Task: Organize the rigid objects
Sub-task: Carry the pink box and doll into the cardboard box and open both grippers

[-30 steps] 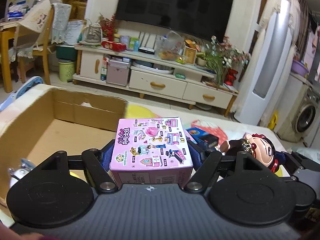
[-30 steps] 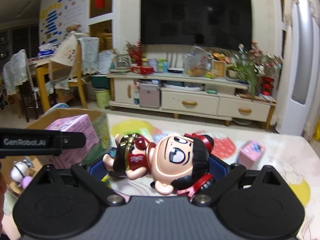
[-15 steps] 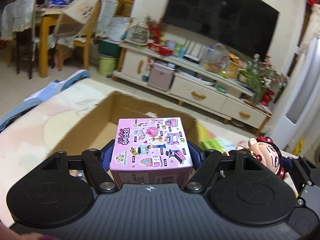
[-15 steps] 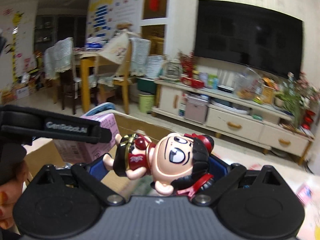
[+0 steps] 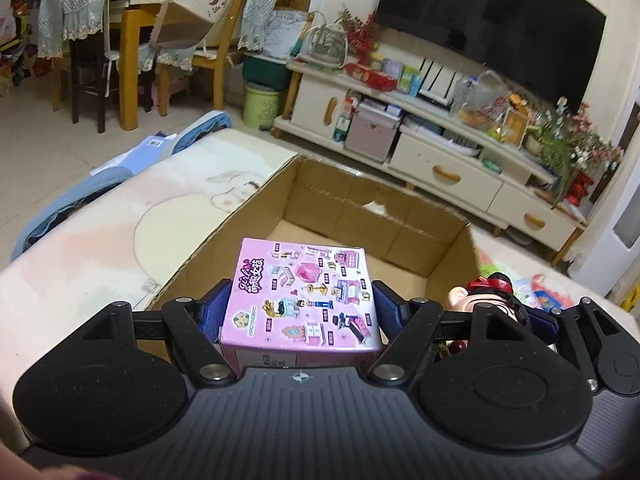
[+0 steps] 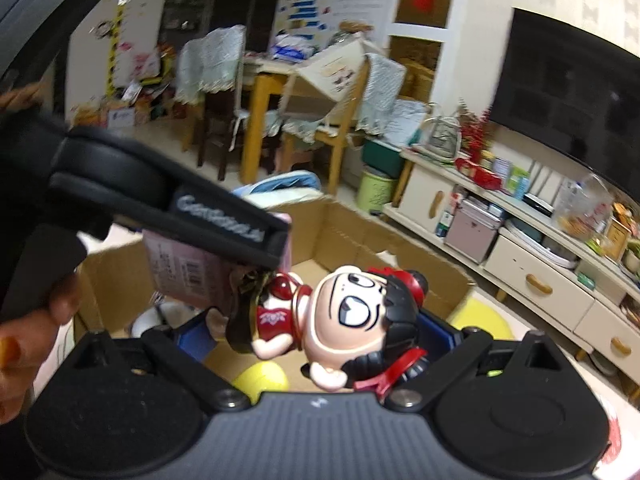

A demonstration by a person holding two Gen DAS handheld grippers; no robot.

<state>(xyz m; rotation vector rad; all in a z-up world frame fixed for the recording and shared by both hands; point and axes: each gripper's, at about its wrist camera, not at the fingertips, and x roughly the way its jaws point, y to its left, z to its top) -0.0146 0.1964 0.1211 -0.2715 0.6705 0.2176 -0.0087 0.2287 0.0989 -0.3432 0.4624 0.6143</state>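
My left gripper [image 5: 300,312] is shut on a pink toy box [image 5: 302,296] and holds it above the near end of an open cardboard box [image 5: 360,216]. My right gripper [image 6: 320,328] is shut on a doll figure [image 6: 340,320] with a big head, black hair and red dress, held over the same cardboard box [image 6: 360,240]. The doll [image 5: 484,300] shows just right of the pink box in the left wrist view. The left gripper [image 6: 168,200] with the pink box [image 6: 188,272] shows close on the left in the right wrist view.
A yellow ball [image 6: 260,378] and a white object [image 6: 148,320] lie inside the cardboard box. The box stands on a cream table mat [image 5: 120,232]. A TV cabinet [image 5: 440,160] and a dining table with chairs [image 5: 140,40] stand beyond. Small toys [image 5: 540,296] lie on the table at right.
Both grippers have swung left with their objects and now hang over the cardboard box. The right gripper has come close beside the left one.
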